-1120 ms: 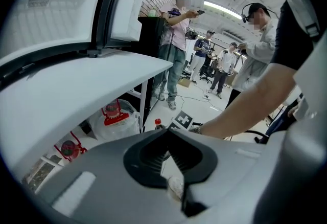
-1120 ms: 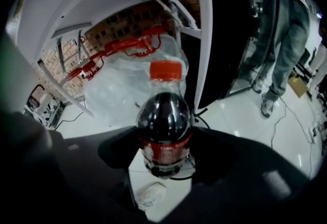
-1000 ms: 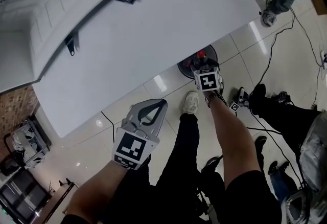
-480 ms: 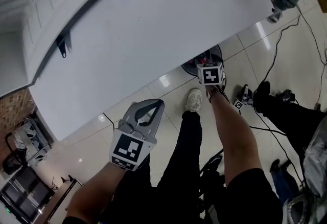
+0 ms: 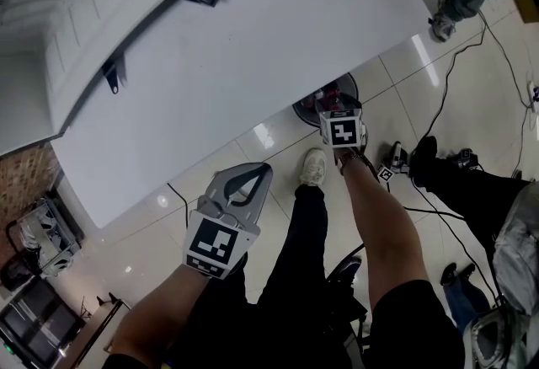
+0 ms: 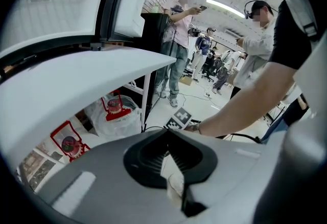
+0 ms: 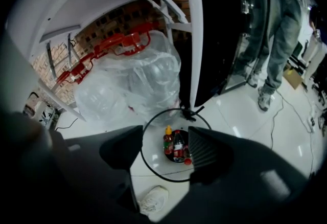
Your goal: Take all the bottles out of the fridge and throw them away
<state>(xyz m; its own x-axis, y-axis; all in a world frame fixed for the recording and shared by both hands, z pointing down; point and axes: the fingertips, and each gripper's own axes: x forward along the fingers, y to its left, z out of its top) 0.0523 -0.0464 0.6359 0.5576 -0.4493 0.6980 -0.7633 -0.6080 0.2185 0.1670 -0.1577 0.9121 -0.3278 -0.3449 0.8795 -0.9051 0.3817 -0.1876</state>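
The right gripper hung nose-down over the round black-rimmed bin at the centre of its own view. Its jaws stood wide apart and had just been closing a touch, with nothing gripped between them. Straight down through the gap lay the bottles, bunched on the bin's floor: one with a yellow cap, a dark one with a red cap beside it, and another red cap at the lower right.

From the head view, the bin sat just above centre, half tucked under the edge of the big white fridge door that swept across the upper frame.

Lower left of centre, the left gripper sat off to the side, well apart from the bin, with its jaw tips pressed together and empty. A white shoe stood on the glossy tiles between the two grippers.

In the right gripper view, clear plastic bags on red frames bulged at upper left, and a bystander in jeans stood at upper right, with cables trailing over the floor.
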